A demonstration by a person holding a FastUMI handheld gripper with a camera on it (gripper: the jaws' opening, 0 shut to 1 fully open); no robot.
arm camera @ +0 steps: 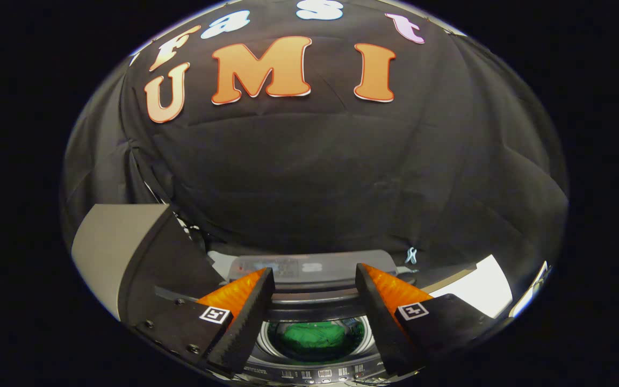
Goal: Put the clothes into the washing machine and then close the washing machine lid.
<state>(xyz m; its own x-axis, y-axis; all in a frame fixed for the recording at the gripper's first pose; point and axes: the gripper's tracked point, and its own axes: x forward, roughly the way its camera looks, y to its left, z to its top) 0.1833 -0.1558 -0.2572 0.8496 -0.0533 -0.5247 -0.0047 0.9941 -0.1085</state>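
Gripper (315,282): fingers spread wide apart, nothing held or touched between them. 2 fingers (247,317) are seen, wedge-shaped, with ribbed inner faces; a small square marker tag is fixed on each finger base.

The washing machine (315,371) is seen directly below the fingers, top-loading. Its round drum opening is framed in the gap between the 2 fingers. The drum rim is glossy and reflective. A row of small control markings is seen on the near edge of the machine, too small to be read.

The clothes (317,338) are already inside the drum: a green, crumpled, soft fabric mass sitting at the drum bottom.

The lid (309,269) is seen at the far side of the drum opening, just beyond the fingertips; it looks raised, smooth grey panel, the drum left uncovered.

A pale flat-sided box (110,242) is placed left of the washing machine. A white flat surface (476,287) is seen to the machine's right. Wrinkled black cloth wall (315,177) hangs behind the machine, with a small pale clip (411,255) on it near the lid's right end.
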